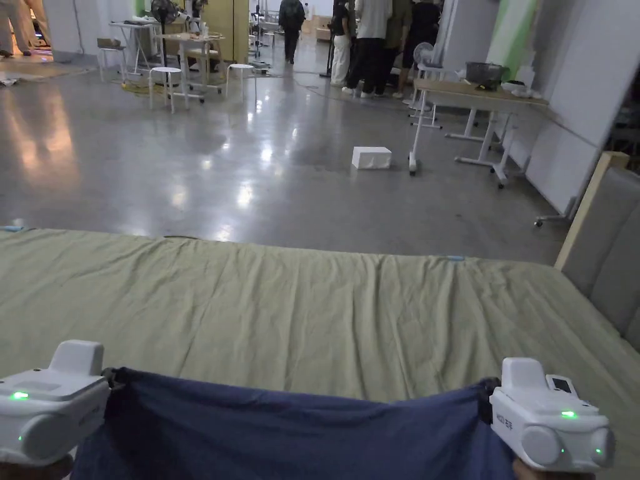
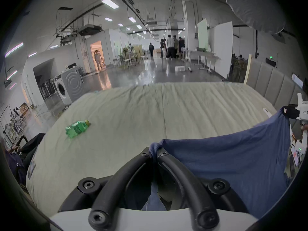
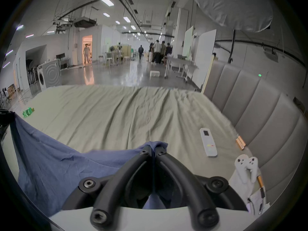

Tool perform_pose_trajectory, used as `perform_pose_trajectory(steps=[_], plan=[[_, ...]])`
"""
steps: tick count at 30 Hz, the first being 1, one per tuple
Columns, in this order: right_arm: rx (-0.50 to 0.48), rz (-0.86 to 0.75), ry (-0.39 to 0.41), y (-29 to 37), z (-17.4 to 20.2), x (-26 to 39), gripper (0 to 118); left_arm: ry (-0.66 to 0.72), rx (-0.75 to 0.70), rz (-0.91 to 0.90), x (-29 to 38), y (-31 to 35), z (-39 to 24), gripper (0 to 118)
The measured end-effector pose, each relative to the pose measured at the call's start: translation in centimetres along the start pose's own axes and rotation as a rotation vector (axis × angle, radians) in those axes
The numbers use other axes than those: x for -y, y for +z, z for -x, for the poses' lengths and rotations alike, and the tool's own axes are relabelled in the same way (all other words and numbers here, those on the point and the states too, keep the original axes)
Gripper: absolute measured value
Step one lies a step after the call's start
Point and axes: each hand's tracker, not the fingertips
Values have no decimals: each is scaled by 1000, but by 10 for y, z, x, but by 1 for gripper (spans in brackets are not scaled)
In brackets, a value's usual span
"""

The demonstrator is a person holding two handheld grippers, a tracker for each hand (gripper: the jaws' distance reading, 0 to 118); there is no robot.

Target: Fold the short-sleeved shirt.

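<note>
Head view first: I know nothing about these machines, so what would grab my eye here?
A blue shirt stretched between two white devices, its corners pinched in the left claw and the right claw, above a wide bed sheet. A green bottle lies on the bed's left, a white remote on its right.

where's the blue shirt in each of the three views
Head view: the blue shirt runs along the bottom edge, stretched between the left claw and the right claw.
Left gripper view: lower right, from its own claw tips across to the far claw.
Right gripper view: lower left, from its own claw tips across to the far claw.
Shared landmark: the green bedsheet behind the shirt's top edge.
</note>
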Motion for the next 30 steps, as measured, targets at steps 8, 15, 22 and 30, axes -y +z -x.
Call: perform_pose_trajectory(steps=[8, 15, 22, 30], plan=[[47, -241, -18, 83, -36, -62, 3, 71, 13, -174, -40, 27, 73, 5], [60, -425, 11, 171, -38, -126, 3, 51, -17, -323, -84, 89, 91, 5], [83, -498, -13, 203, -33, -183, 3, 48, -44, -393, -130, 109, 110, 5], [110, -472, -19, 145, -27, -240, 3, 46, -92, -361, -190, 79, 102, 5]])
